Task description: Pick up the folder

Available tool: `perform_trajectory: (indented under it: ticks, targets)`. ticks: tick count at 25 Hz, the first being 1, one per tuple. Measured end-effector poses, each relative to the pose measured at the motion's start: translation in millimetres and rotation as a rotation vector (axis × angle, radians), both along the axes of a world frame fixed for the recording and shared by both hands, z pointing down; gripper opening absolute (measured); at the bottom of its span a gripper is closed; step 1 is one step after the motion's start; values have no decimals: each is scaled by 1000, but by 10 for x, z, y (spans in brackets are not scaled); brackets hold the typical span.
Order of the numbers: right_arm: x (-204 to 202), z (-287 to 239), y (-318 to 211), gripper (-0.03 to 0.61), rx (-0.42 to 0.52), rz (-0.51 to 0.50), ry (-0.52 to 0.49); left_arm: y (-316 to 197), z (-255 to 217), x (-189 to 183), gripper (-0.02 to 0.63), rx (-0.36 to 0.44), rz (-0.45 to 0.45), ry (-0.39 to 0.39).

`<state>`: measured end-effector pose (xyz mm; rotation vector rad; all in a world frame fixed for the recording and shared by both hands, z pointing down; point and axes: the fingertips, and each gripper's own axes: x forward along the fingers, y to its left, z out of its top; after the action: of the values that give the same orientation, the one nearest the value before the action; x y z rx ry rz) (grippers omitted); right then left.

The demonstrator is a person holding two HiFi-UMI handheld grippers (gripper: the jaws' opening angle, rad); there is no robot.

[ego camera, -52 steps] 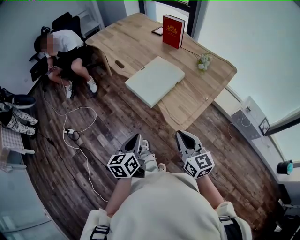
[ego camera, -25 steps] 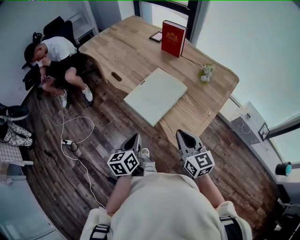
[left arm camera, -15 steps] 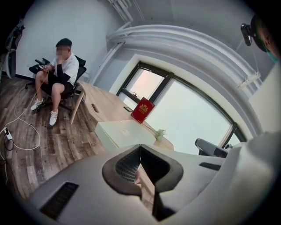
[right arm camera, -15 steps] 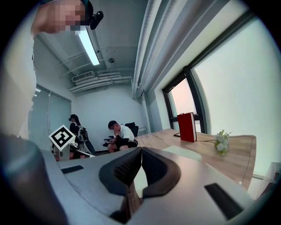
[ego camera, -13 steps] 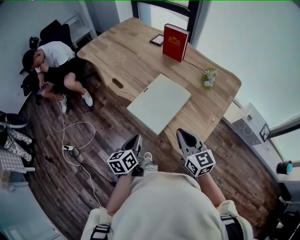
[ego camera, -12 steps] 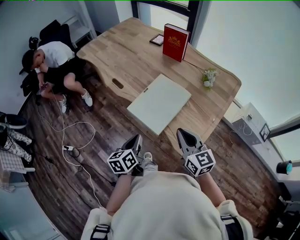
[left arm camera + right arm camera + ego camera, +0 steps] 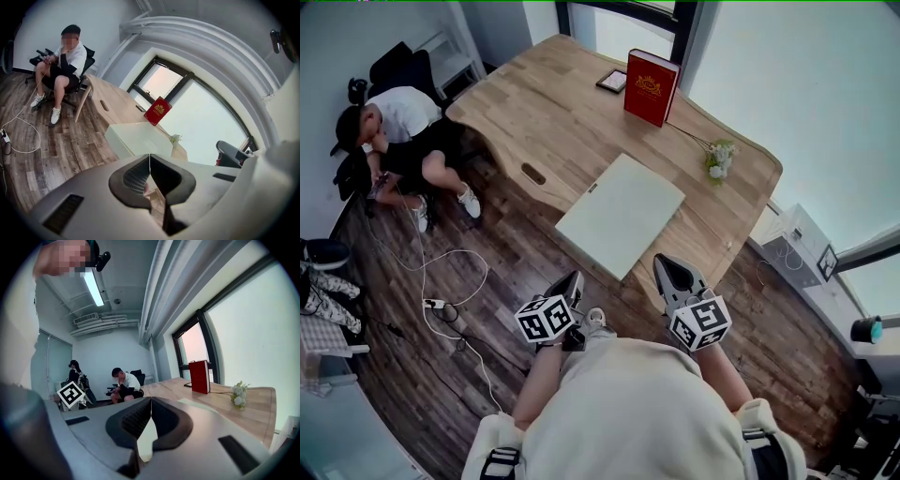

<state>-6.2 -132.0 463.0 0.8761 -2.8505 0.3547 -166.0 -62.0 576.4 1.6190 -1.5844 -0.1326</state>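
Observation:
The folder (image 7: pixel 621 216) is a flat, pale cream slab lying on the wooden table (image 7: pixel 544 112), with its near corner jutting past the table's front edge. In the left gripper view the folder (image 7: pixel 136 139) lies straight ahead beyond the jaws. The right gripper view shows only a pale strip of the folder (image 7: pixel 197 405). My left gripper (image 7: pixel 575 279) is shut and empty, held over the floor just short of the folder's near corner. My right gripper (image 7: pixel 664 267) is also shut and empty, close to the table's front edge. Both pairs of tips meet, in the left gripper (image 7: pixel 149 157) and the right gripper (image 7: pixel 151 399).
A red book (image 7: pixel 649 86) stands upright at the table's far side beside a dark phone (image 7: pixel 612 81). A small bunch of flowers (image 7: pixel 719 159) sits at the right. A person (image 7: pixel 394 131) sits on a chair at the left. A power strip (image 7: pixel 441 305) and cables lie on the floor.
The table and folder have come closer and now lie lower in the head view. Both grippers stay shut and empty in front of me.

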Motion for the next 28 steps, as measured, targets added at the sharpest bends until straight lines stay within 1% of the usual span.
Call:
perform_trajectory:
  ticks: [3,5,7,9,10,11,12,13,15,18,21,23,28]
  targets:
    - [-39,6,-43,18,-2,10,3,-43,85,-49,21,-18,7,27]
    - [-52,16,-63,18,-4,16,6,-74,153,-70,21,-28,4,65]
    - [-61,30,-86,18,-6,22,9,-114,205,-79,21,-27,2,120]
    - [-74,45,-109,18,-9,30,12,-164,231,-64,23,-14,7,205]
    - [-83,49,-118,18,-10,34,13,-189,249,-53,47,-8,12,251]
    - [-94,49,-127,18,-12,38,13,-212,274,-43,127,-5,17,291]
    - [-105,52,-134,18,-14,42,13,-233,301,-33,183,-4,24,324]
    - [-113,62,-140,18,-15,45,15,-254,328,-23,197,-4,31,349]
    - [-128,85,-151,18,-14,50,21,-296,375,-6,246,-2,44,395]
    - [-155,98,-173,18,-11,57,30,-370,446,-9,319,4,39,492]
    - [-159,111,-200,18,-12,68,39,-427,555,-25,358,-10,23,571]
    - [-147,120,-224,18,-12,80,43,-469,638,-28,380,-24,18,599]
    - [-104,125,-295,18,-7,111,56,-623,787,-36,404,-29,-3,680]
